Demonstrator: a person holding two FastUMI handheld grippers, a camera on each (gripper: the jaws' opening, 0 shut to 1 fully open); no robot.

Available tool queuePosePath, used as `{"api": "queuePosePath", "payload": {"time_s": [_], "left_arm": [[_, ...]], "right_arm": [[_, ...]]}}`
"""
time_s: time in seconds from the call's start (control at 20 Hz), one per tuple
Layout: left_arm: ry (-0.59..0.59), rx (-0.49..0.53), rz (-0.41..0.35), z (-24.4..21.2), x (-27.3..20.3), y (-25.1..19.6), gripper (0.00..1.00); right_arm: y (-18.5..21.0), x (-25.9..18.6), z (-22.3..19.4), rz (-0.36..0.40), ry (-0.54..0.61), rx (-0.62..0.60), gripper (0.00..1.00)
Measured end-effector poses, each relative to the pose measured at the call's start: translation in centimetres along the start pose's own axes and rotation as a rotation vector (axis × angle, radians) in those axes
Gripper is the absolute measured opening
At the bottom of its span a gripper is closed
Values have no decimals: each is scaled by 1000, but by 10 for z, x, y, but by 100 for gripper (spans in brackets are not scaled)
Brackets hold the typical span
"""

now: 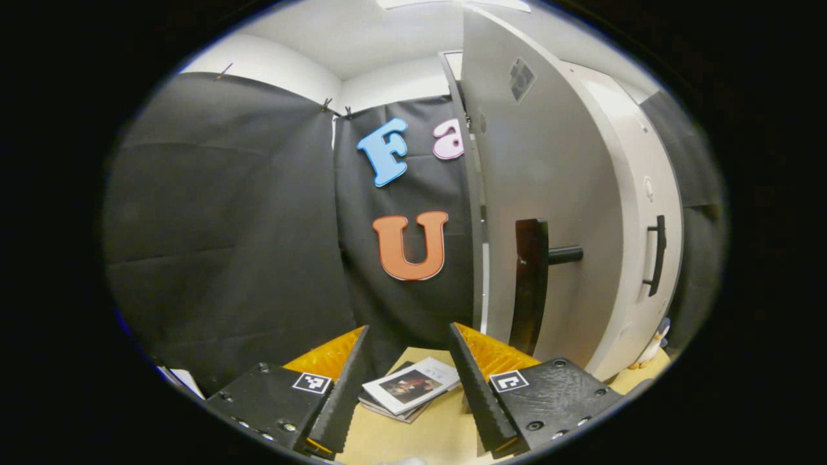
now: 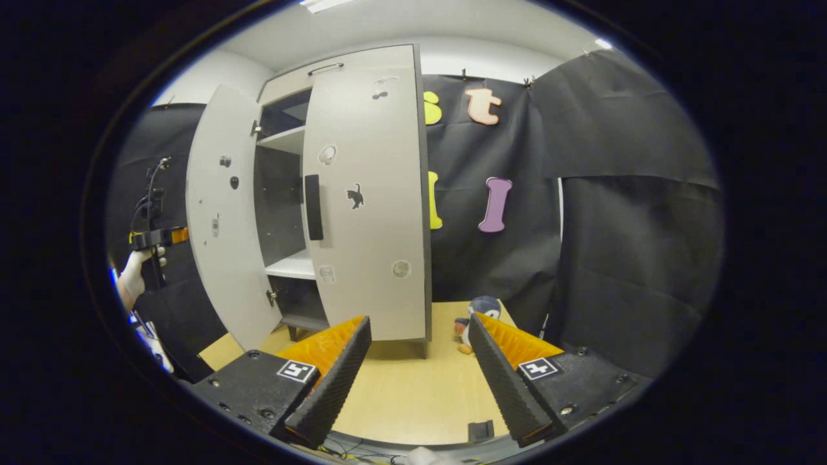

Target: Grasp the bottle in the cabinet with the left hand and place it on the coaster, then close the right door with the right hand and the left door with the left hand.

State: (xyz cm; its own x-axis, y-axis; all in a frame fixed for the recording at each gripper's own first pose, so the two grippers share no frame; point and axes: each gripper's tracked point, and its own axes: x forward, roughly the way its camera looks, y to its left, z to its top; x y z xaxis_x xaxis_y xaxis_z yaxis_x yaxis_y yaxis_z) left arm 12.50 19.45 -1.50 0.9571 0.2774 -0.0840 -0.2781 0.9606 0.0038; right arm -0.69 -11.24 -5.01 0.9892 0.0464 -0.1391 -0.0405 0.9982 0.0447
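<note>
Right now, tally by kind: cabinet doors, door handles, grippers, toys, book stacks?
Cabinet doors: 2, left door open, right door closed or nearly so
Door handles: 2
Grippers: 2, left tongs, right tongs
Plush toy: 1
Book stack: 1
Total: 8

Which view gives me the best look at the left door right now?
The right gripper view: the left door shows whole, swung open beside the shelves. The left gripper view shows the left door close up, its outer face and handle.
</note>
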Motion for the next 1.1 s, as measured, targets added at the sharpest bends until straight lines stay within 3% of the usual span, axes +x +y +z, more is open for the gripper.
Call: {"api": "queuePosePath", "payload": {"time_s": [0.35,0.6,0.65,1.1], "left_arm": [[0,-3,-81,3,0,-55,75],[5,-32,-157,6,0,-83,100],[8,-17,-159,5,-1,-85,93],[4,4,-201,19,-47,-105,98]], "right_arm": [[-5,1,4,10,5,-13,99],[-2,0,10,15,-4,-15,99],[-1,0,12,17,-7,-16,99],[20,0,23,29,-29,-18,96]]}}
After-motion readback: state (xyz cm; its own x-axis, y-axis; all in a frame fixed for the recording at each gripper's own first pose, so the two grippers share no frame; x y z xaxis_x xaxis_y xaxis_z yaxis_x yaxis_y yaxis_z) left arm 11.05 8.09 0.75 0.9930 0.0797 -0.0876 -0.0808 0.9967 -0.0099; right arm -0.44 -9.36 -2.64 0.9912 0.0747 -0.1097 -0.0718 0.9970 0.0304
